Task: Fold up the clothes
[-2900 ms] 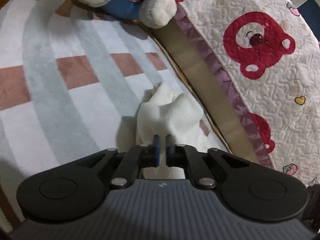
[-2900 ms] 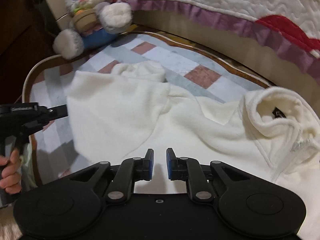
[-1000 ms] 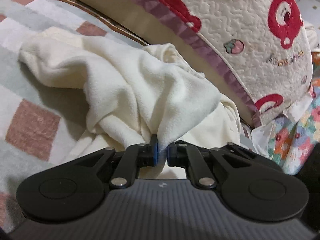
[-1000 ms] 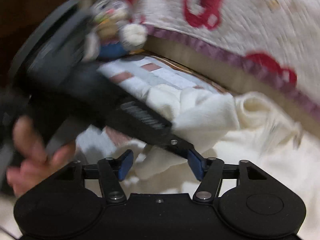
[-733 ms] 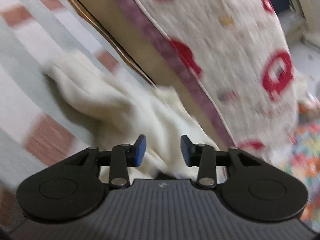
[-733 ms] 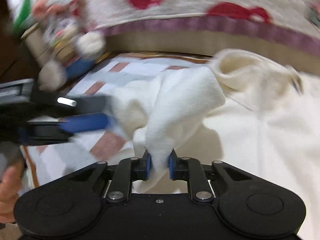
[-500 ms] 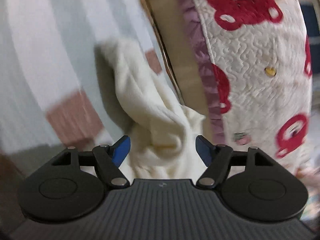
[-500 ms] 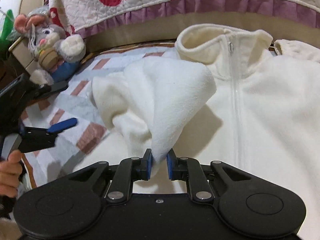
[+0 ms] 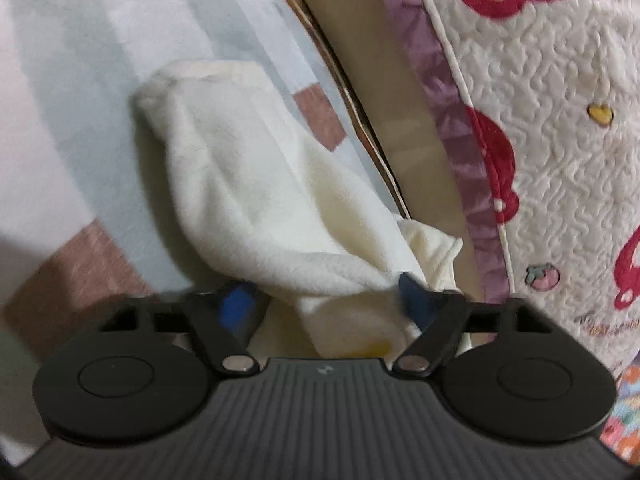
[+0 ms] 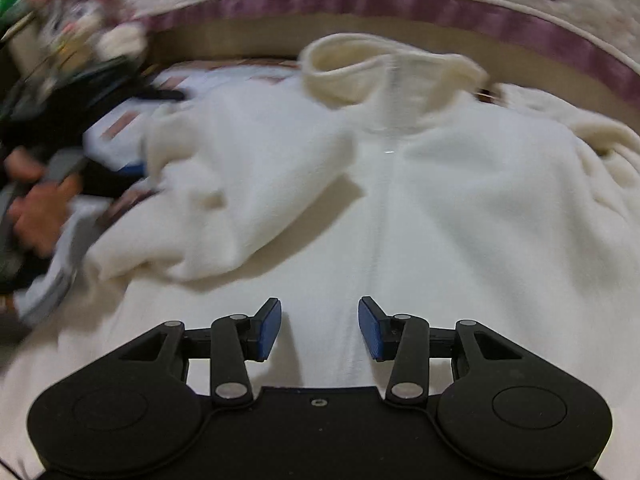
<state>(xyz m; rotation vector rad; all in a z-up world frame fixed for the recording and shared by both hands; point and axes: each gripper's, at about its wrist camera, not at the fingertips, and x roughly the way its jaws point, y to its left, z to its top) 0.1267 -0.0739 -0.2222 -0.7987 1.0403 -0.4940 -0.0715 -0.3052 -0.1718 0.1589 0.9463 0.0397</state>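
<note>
A cream fleece zip jacket point(image 10: 460, 208) lies front up on the blanket, its collar point(image 10: 360, 68) toward the bed. Its left sleeve point(image 10: 240, 184) is draped across the chest. My right gripper point(image 10: 320, 328) hovers over the jacket's lower front; its jaws are opening and nothing is between them. In the left wrist view the sleeve point(image 9: 256, 184) runs back to my left gripper point(image 9: 324, 300). Those jaws are closing, still wide apart, with a thick fold of the sleeve between them. In the right wrist view that left gripper is only a dark blur beside a person's hand point(image 10: 32, 208).
A quilt with red bears point(image 9: 540, 120) and a purple ruffle hangs over the beige bed side point(image 9: 408, 120) just behind the jacket. The checked blanket point(image 9: 80, 80) spreads to the left. A plush toy point(image 10: 76, 20) sits at the far left corner.
My right gripper has let go of the sleeve, which now lies across the jacket's chest, and its jaws have spread. My left gripper released the sleeve, sank and rolled, and now straddles the sleeve.
</note>
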